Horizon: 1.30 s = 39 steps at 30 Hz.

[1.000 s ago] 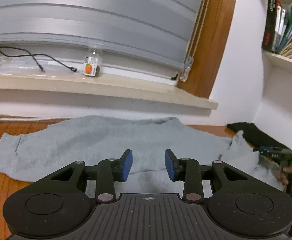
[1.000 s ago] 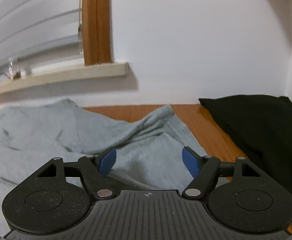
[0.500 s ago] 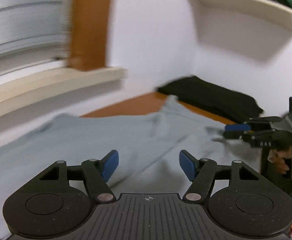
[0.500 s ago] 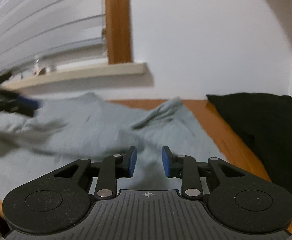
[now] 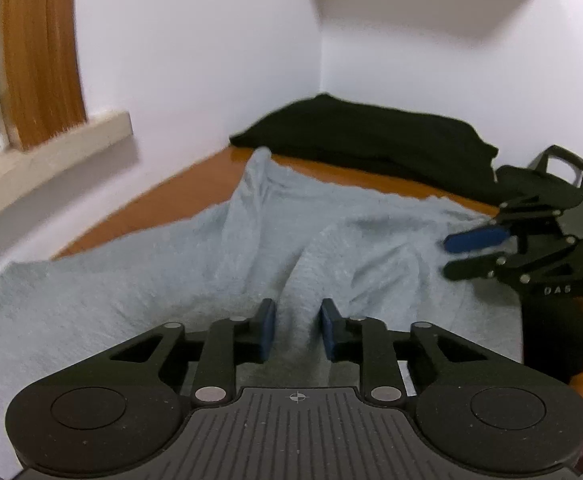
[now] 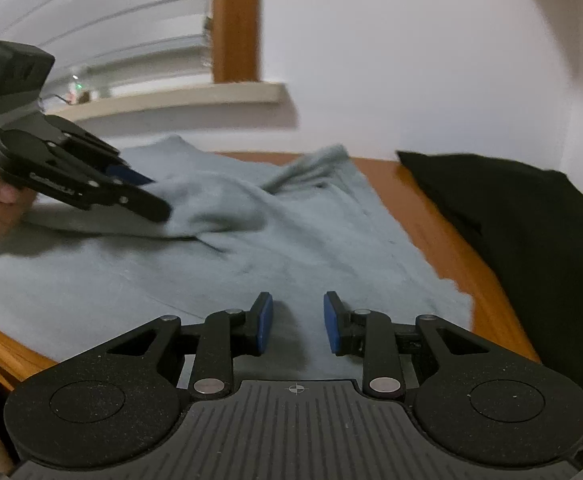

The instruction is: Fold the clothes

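counter (image 6: 443, 216): wooden; carries both garments.
grey garment (image 6: 251, 256): spread rumpled across the counter, 1 raised fold mid-cloth; judged soft, light, limp, likely to sag and drag when lifted; best gripped at an edge or corner, 2 points at once.
black garment (image 6: 531, 240): heaped at the far right, touching the grey edge.
left tongs (image 5: 297, 330): gap narrow; a grey ridge lies between the pads, grip cannot be told.
right tongs (image 6: 297, 322): released, held over the near hem.
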Available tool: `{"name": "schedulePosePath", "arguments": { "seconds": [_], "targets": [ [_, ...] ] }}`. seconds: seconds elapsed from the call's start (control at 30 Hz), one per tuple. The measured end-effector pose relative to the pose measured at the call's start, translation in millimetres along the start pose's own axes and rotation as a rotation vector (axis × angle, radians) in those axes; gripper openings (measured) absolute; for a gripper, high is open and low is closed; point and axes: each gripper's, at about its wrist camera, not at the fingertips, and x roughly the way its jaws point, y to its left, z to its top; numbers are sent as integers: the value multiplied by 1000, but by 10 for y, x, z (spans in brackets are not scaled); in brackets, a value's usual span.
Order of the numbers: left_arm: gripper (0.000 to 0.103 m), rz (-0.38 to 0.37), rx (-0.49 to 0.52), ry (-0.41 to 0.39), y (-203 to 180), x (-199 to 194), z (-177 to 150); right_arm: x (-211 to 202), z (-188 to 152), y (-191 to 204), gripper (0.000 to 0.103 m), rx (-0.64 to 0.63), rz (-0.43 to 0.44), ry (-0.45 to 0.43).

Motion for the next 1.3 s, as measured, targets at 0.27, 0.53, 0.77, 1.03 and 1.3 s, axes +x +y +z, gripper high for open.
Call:
{"name": "schedulePosePath", "arguments": {
  "seconds": [0.27, 0.53, 0.77, 1.03, 1.3],
  "targets": [
    [26, 30, 74, -48, -480, -465, -83, 41, 67, 202, 29, -28, 28, -7],
    [37, 9, 81, -16, -591, -571, -375, -110, 177, 231, 36, -10, 26, -53],
    [40, 60, 26, -50, -299, -741, -378, -171, 306, 298, 39, 1, 40, -96],
    [40, 200, -116, -85, 432, -1340, -590, 257, 570, 799, 39, -27, 192, -114],
    [40, 374, -262, -77, 1102, -1967, -992, 611, 819, 1413, 43, -108, 370, -31]
  ]
}}
